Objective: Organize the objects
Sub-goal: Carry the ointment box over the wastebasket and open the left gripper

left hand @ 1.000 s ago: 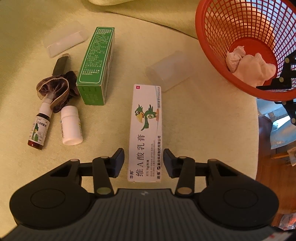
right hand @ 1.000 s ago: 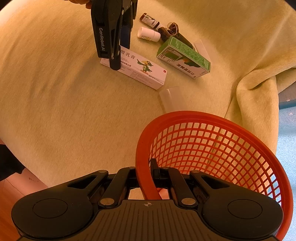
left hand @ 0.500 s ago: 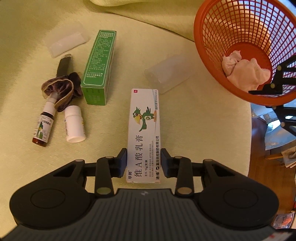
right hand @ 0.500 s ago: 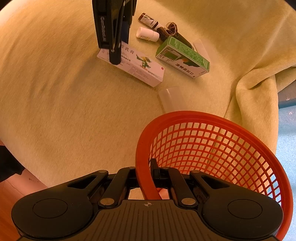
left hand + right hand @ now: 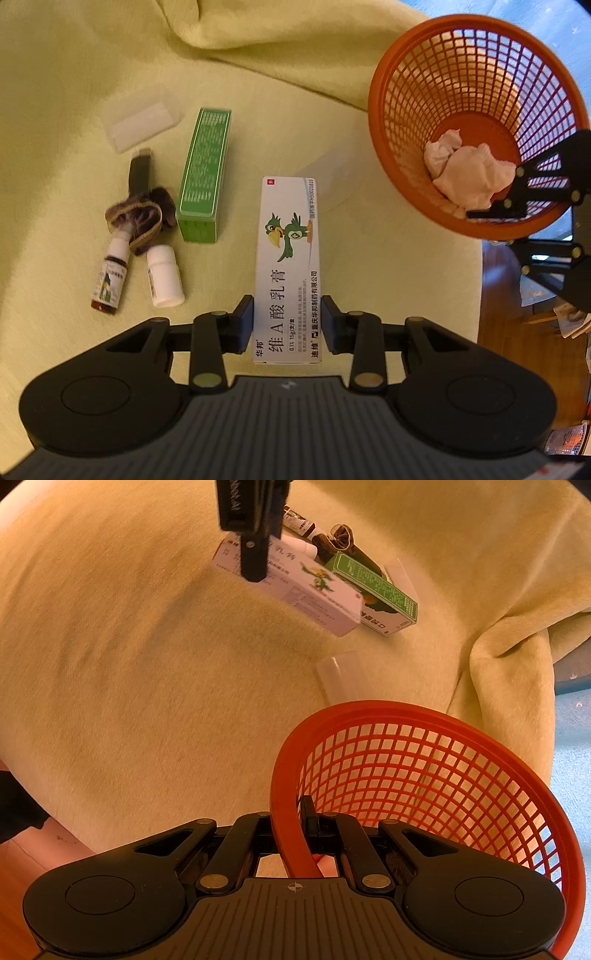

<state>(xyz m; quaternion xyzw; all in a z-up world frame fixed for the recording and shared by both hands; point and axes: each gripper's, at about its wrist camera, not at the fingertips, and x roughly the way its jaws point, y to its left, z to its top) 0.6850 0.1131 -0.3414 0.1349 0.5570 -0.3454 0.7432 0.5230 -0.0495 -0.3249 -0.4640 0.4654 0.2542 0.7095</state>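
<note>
My left gripper (image 5: pixel 287 325) is clamping the near end of the white ointment box (image 5: pixel 287 266). Left of it, a green box (image 5: pixel 201 173), a white bottle (image 5: pixel 164 277) and a dropper bottle (image 5: pixel 110 284) are lying on the yellow cloth (image 5: pixel 55 110). Far right, the orange basket (image 5: pixel 406 66) is holding crumpled tissue (image 5: pixel 465 171).

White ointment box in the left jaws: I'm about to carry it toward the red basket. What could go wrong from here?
1. The left gripper grips the white ointment box only near one end, so the long free end may droop or twist out.
2. The right gripper pinches just the rim of the red basket, which hangs tilted; it could swing, or the crumpled tissue inside could spill.
</note>
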